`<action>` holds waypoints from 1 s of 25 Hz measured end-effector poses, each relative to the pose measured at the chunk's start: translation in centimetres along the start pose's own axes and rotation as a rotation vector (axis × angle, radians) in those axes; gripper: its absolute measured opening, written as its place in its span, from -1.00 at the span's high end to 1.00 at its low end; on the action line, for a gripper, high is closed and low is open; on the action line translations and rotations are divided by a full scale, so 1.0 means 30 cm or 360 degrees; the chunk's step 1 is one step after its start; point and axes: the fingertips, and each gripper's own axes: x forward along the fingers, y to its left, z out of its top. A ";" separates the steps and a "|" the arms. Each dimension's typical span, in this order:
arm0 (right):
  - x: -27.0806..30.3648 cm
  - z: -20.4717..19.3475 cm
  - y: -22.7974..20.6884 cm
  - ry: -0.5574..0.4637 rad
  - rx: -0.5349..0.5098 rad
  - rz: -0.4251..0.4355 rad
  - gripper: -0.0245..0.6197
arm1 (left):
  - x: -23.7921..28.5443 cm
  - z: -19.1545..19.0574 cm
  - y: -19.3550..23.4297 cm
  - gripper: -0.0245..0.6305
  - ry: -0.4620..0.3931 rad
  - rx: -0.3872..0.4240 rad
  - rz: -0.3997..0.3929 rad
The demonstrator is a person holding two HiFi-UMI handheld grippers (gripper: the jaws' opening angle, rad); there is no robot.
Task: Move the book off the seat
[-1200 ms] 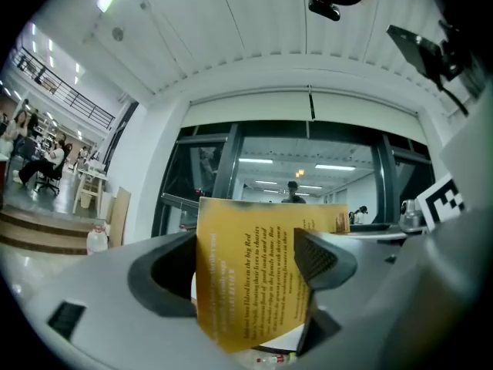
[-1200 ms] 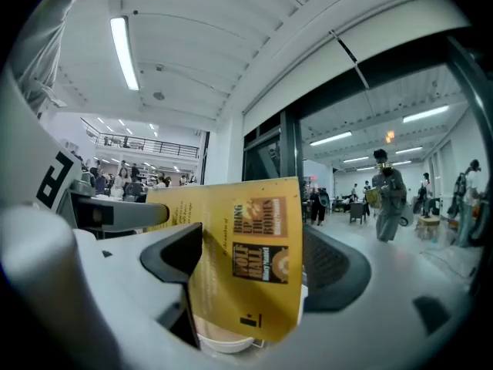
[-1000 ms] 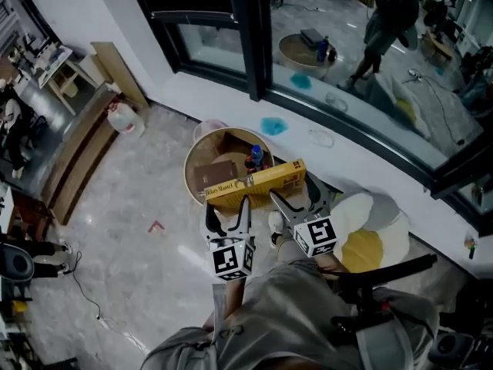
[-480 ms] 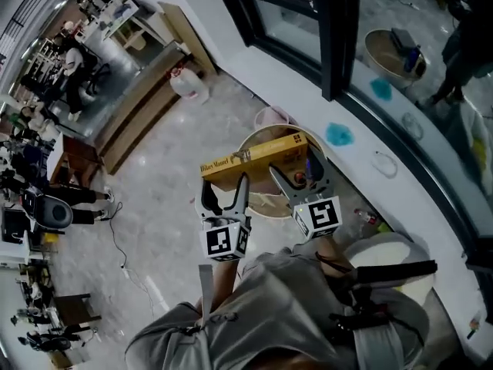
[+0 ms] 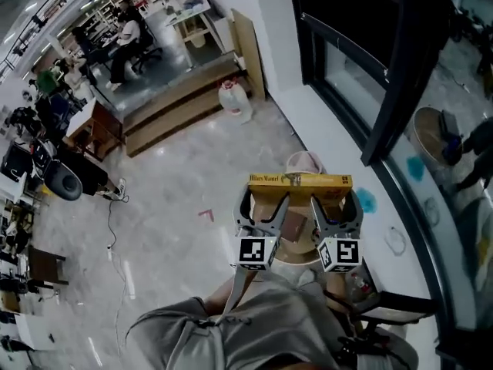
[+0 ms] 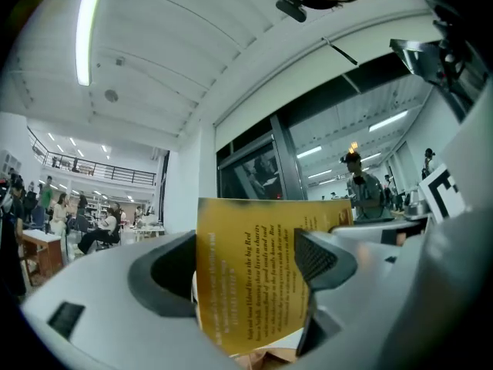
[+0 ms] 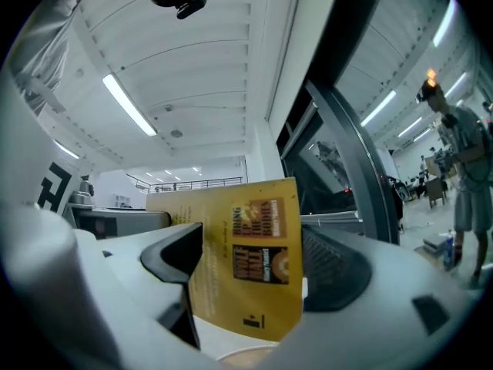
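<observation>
Book has risen and levelled since a second ago. It is now in the air, spine up, clear above the round seat. Left tongs and right tongs are each clamped on its lower edge, one per end, likely to share the weight and keep it flat for carrying away.

Head view looks steeply down; both gripper views closely face the book.
</observation>
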 end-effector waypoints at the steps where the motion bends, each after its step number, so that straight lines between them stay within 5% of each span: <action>1: 0.020 0.024 0.006 -0.0021 -0.0037 -0.0024 -0.32 | 0.018 0.007 0.018 -0.26 -0.0016 -0.0019 -0.0022; 14: 0.232 0.053 0.141 -0.0073 -0.0246 -0.0465 -0.32 | 0.245 0.003 0.284 -0.25 -0.0169 -0.0208 -0.0415; 25: 0.331 0.127 0.179 -0.0091 -0.0281 -0.0409 -0.32 | 0.285 0.080 0.365 -0.26 -0.0203 -0.0239 -0.0358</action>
